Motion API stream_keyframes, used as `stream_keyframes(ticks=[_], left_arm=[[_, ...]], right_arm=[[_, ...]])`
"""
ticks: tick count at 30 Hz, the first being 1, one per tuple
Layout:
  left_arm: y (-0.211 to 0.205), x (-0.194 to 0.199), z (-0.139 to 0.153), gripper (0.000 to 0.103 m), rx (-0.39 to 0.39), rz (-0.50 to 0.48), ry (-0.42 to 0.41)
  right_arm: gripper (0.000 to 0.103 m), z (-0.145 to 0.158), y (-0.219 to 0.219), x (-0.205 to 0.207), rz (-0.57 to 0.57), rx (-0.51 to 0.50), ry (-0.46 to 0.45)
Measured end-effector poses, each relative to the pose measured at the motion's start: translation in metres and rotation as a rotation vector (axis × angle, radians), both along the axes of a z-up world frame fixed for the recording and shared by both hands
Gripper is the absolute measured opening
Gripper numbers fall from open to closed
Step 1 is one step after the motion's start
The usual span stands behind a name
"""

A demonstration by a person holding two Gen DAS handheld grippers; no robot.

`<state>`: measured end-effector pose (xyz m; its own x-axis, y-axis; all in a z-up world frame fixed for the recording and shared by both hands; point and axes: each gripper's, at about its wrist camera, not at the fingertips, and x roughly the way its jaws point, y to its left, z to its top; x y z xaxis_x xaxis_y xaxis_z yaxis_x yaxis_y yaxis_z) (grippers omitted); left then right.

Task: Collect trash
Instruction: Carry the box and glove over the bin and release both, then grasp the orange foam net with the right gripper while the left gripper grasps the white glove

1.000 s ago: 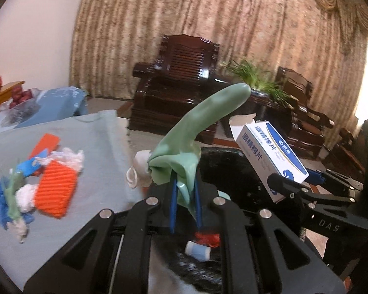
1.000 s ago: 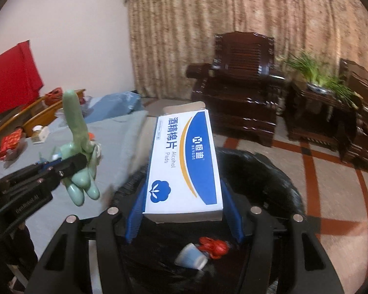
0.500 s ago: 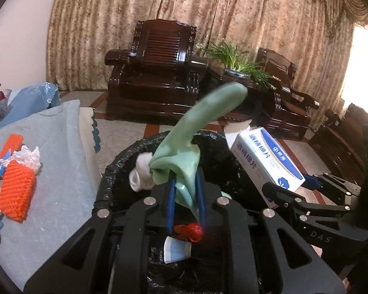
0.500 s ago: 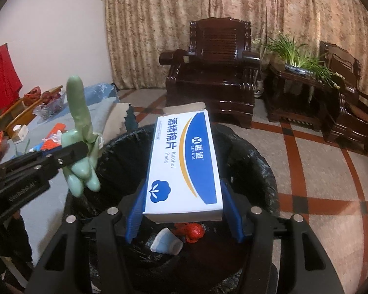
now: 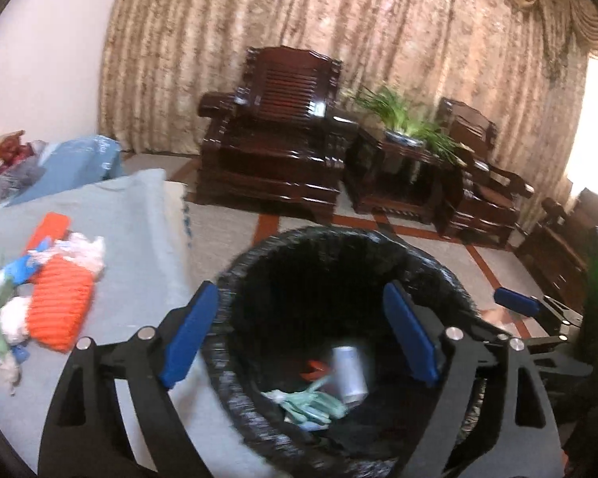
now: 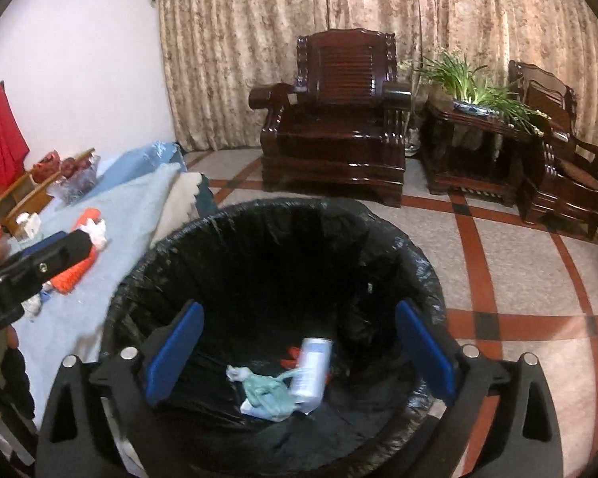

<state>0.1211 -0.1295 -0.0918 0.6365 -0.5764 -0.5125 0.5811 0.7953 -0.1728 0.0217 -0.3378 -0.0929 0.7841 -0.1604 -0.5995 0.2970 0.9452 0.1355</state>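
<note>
Held both claws tilted downward side by side: left claw point(image 5: 301, 332) opening, nothing between pads; right claw point(image 6: 299, 348) likewise opening, empty.

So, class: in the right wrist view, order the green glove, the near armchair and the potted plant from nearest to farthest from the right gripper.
1. Green glove, in the bin below the right gripper.
2. Near armchair, centre, beyond the bin.
3. Potted plant, upper right, on the side table.

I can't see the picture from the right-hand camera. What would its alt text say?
The right gripper, jaws opening with nothing between them, hangs over a black-lined trash bin holding a green glove and a white and blue box. To the left, more litter, including an orange knitted piece, lies on a blue cloth; wooden armchairs stand behind.
</note>
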Motion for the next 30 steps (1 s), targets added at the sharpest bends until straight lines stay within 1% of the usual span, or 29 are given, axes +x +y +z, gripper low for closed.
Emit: stream_keyframes(ticks=[3, 7, 13, 19, 23, 25, 26, 30], left_arm=[[0.025, 0.002, 0.009, 0.090, 0.004, 0.071, -0.020], [0.067, 0.001, 0.017, 0.092, 0.022, 0.182, -0.046], [0.127, 0.000, 0.022, 0.092, 0.048, 0.341, -0.059], [0.187, 0.004, 0.021, 0.092, 0.080, 0.492, -0.049], [0.214, 0.008, 0.015, 0.091, 0.098, 0.562, -0.040], [0.226, 0.010, 0.009, 0.087, 0.100, 0.589, -0.028], [0.231, 0.013, 0.007, 0.083, 0.101, 0.597, -0.020], [0.241, 0.022, -0.008, 0.083, 0.111, 0.622, 0.007]], right_arm=[[0.096, 0.008, 0.013, 0.005, 0.030, 0.004, -0.025], [0.097, 0.019, 0.039, 0.018, 0.099, 0.003, -0.062], [0.097, 0.034, 0.086, 0.051, 0.231, -0.012, -0.107], [0.097, 0.037, 0.135, 0.077, 0.340, -0.035, -0.139], [0.097, 0.032, 0.168, 0.099, 0.399, -0.036, -0.140], [0.097, 0.029, 0.181, 0.108, 0.424, -0.034, -0.136], [0.097, 0.026, 0.187, 0.111, 0.432, -0.037, -0.135], [0.096, 0.012, 0.212, 0.133, 0.461, -0.035, -0.105]])
